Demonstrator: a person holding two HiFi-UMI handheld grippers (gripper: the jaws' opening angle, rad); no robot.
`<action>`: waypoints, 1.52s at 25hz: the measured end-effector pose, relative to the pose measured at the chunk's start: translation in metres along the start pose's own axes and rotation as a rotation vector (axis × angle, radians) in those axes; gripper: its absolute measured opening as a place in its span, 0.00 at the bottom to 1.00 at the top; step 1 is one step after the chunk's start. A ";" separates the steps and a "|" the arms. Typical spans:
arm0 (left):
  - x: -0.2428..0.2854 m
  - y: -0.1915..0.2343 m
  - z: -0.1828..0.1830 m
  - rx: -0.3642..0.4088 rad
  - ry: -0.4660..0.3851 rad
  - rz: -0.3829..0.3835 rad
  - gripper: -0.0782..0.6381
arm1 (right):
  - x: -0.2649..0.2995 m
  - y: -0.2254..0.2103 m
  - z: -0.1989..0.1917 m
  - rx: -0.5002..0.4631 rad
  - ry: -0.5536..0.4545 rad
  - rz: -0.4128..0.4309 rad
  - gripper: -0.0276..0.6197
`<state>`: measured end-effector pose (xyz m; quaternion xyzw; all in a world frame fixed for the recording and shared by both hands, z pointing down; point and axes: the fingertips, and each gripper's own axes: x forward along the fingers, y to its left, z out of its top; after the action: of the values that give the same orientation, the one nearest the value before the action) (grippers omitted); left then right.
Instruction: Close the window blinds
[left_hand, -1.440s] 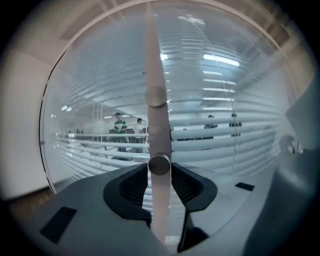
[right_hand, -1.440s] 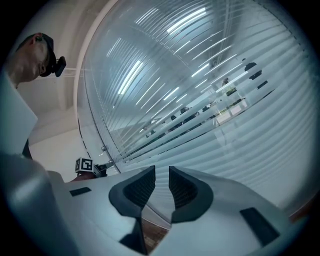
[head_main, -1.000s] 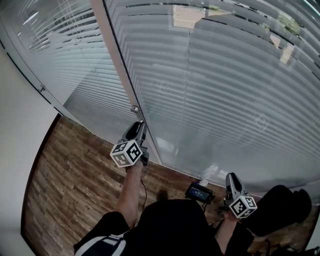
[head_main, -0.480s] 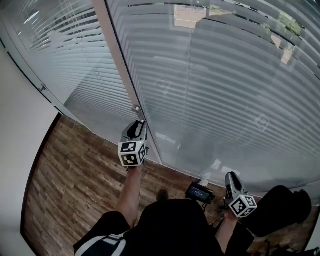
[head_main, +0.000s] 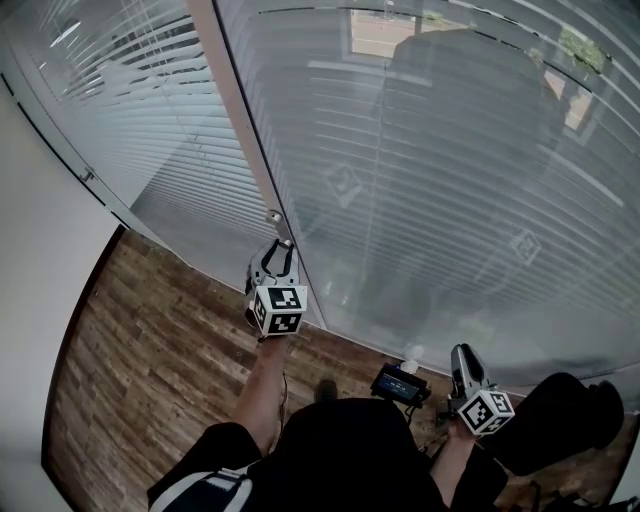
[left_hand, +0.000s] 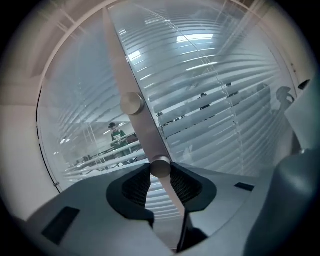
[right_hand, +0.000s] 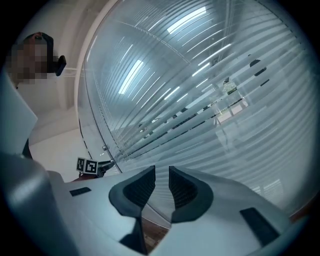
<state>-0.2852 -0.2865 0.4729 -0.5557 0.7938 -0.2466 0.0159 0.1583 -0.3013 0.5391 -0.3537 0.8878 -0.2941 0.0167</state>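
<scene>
The window blinds (head_main: 450, 190) hang behind glass, split by a pale upright frame bar (head_main: 235, 110). Two round metal knobs sit on that bar. My left gripper (head_main: 279, 250) is shut on the lower knob (left_hand: 160, 167), its marker cube (head_main: 279, 310) turned toward me. The upper knob (left_hand: 132, 103) is free, just above the jaws. My right gripper (head_main: 462, 355) hangs low at the right, away from the glass, its jaws nearly together with nothing between them. In the right gripper view the slats (right_hand: 210, 100) fill the picture, with the left gripper (right_hand: 102, 166) small at lower left.
A second pane of blinds (head_main: 130, 110) lies left of the bar. The wood floor (head_main: 140, 340) runs below the window, with a white wall (head_main: 40, 300) at the left. A small black device (head_main: 398, 384) lies at the foot of the glass by my right gripper.
My left gripper has rolled clockwise on the lower knob, swinging its marker cube from the left to below. The right pane's slats have changed tilt and look darker. The right gripper has stayed put.
</scene>
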 end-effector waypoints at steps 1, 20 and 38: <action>0.000 0.000 0.000 0.022 0.004 0.008 0.30 | -0.001 0.000 0.000 0.001 0.000 -0.003 0.18; -0.005 0.009 0.001 -0.701 -0.130 -0.198 0.30 | -0.007 0.000 -0.002 0.002 -0.005 -0.019 0.18; -0.001 0.003 -0.001 -0.030 -0.013 0.003 0.30 | -0.005 0.001 -0.001 0.005 0.002 -0.016 0.18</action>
<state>-0.2877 -0.2847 0.4719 -0.5564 0.7981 -0.2309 0.0130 0.1614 -0.2967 0.5380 -0.3607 0.8841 -0.2968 0.0142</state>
